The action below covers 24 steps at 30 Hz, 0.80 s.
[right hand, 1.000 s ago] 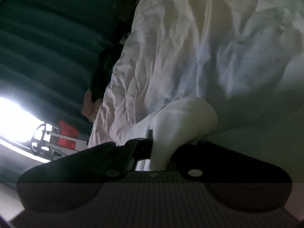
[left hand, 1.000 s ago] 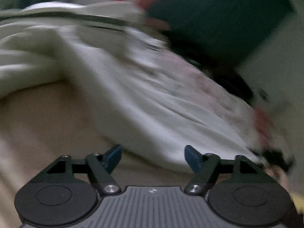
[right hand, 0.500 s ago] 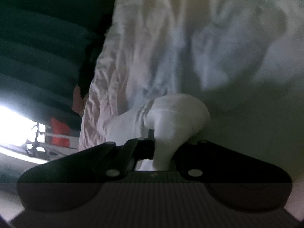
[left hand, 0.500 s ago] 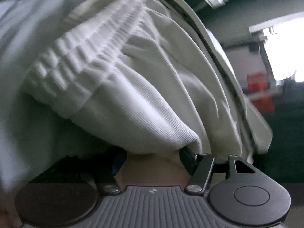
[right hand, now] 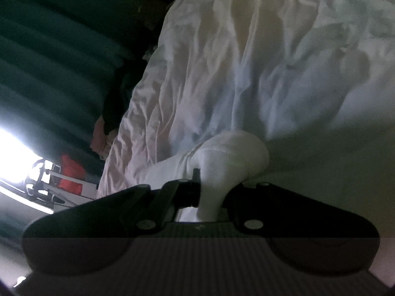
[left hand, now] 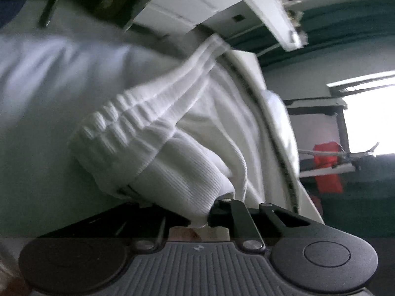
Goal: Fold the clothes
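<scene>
A white ribbed garment [left hand: 187, 162] with a gathered elastic band fills the left wrist view. My left gripper [left hand: 198, 218] is shut on a rolled fold of it, which bulges up between the jaws. In the right wrist view my right gripper [right hand: 209, 197] is shut on another thick white fold of the garment [right hand: 232, 157], which puffs out above the jaws. Beyond it lies a crumpled white sheet [right hand: 234, 74]. The fingertips of both grippers are buried in fabric.
Dark green curtains [right hand: 61, 61] hang at the left of the right wrist view. A bright window [left hand: 370, 113] and a red cloth on a rack [left hand: 328, 167] stand at the right of the left wrist view. A white shelf edge [left hand: 209, 5] runs overhead.
My left gripper was open over the bed a second ago; it has since swung onto the ribbed garment and shut on it. The right gripper keeps its hold and has shifted slightly.
</scene>
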Each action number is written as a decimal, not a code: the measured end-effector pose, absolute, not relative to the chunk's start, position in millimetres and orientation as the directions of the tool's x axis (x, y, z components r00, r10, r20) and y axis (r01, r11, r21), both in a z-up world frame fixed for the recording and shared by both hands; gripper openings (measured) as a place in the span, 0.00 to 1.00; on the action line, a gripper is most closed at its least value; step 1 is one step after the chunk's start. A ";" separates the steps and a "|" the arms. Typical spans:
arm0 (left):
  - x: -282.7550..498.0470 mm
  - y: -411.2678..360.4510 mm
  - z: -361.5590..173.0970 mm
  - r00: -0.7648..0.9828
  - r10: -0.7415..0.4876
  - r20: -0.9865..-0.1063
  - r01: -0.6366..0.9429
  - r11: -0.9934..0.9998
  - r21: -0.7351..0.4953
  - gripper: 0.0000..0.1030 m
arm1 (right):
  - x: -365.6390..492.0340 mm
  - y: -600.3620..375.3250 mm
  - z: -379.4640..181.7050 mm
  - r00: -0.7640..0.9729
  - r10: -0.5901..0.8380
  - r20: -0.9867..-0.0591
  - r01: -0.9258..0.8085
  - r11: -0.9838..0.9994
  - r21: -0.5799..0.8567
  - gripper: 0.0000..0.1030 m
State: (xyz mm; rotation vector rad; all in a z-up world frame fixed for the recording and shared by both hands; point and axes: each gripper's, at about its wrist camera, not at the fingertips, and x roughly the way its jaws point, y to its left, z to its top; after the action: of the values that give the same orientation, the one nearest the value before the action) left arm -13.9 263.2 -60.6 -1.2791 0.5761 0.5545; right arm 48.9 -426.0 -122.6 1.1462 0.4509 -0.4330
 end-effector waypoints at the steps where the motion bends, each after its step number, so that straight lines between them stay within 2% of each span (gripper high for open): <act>1: -18.9 267.5 -51.5 0.741 0.057 -0.669 -0.663 0.214 -0.717 0.10 | 47.8 -425.7 -121.4 0.826 -0.105 -0.554 0.552 0.351 0.756 0.05; 4: -35.3 278.2 -38.3 0.745 0.019 -0.667 -0.649 0.252 -0.717 0.10 | 41.0 -425.1 -113.9 0.830 -0.157 -0.535 0.554 0.346 0.757 0.05; 8: -58.7 290.6 -34.1 0.734 -0.049 -0.678 -0.637 0.298 -0.711 0.10 | 20.7 -422.5 -91.3 0.873 -0.266 -0.409 0.484 0.376 0.790 0.05; 10: -70.4 296.8 -32.0 0.726 -0.083 -0.682 -0.629 0.321 -0.708 0.10 | 7.6 -421.9 -82.0 0.860 -0.333 -0.387 0.498 0.381 0.779 0.05; 12: -82.1 302.9 -29.9 0.717 -0.117 -0.687 -0.620 0.343 -0.706 0.10 | -2.4 -421.6 -80.0 0.815 -0.381 -0.436 0.564 0.351 0.748 0.05; 14: -93.8 309.1 -27.8 0.707 -0.150 -0.691 -0.610 0.364 -0.703 0.10 | -7.6 -423.2 -86.2 0.756 -0.384 -0.530 0.644 0.295 0.705 0.05; 17: -86.7 311.6 -39.4 0.670 -0.158 -0.725 -0.610 0.439 -0.659 0.11 | -1.4 -425.1 -106.9 0.638 -0.314 -0.703 0.770 0.230 0.596 0.05; 18: -83.6 312.3 -43.7 0.657 -0.158 -0.737 -0.609 0.465 -0.642 0.11 | 1.1 -424.6 -112.8 0.611 -0.294 -0.735 0.792 0.226 0.568 0.05; 21: -74.3 314.2 -56.5 0.616 -0.157 -0.772 -0.601 0.539 -0.589 0.19 | 7.0 -421.7 -114.1 0.589 -0.286 -0.756 0.807 0.256 0.532 0.06; 22: -70.0 311.9 -54.0 0.607 -0.145 -0.781 -0.590 0.576 -0.566 0.26 | 9.3 -420.0 -112.8 0.585 -0.289 -0.758 0.809 0.271 0.521 0.07; 24: -72.7 305.8 -38.4 0.605 -0.101 -0.790 -0.564 0.646 -0.515 0.32 | 11.8 -416.9 -110.2 0.579 -0.294 -0.761 0.813 0.287 0.507 0.07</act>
State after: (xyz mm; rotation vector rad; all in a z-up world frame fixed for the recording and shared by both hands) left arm -72.7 305.8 -38.4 -0.8471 0.8999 0.3088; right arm 11.8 -416.9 -110.2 1.0280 0.6011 -0.8012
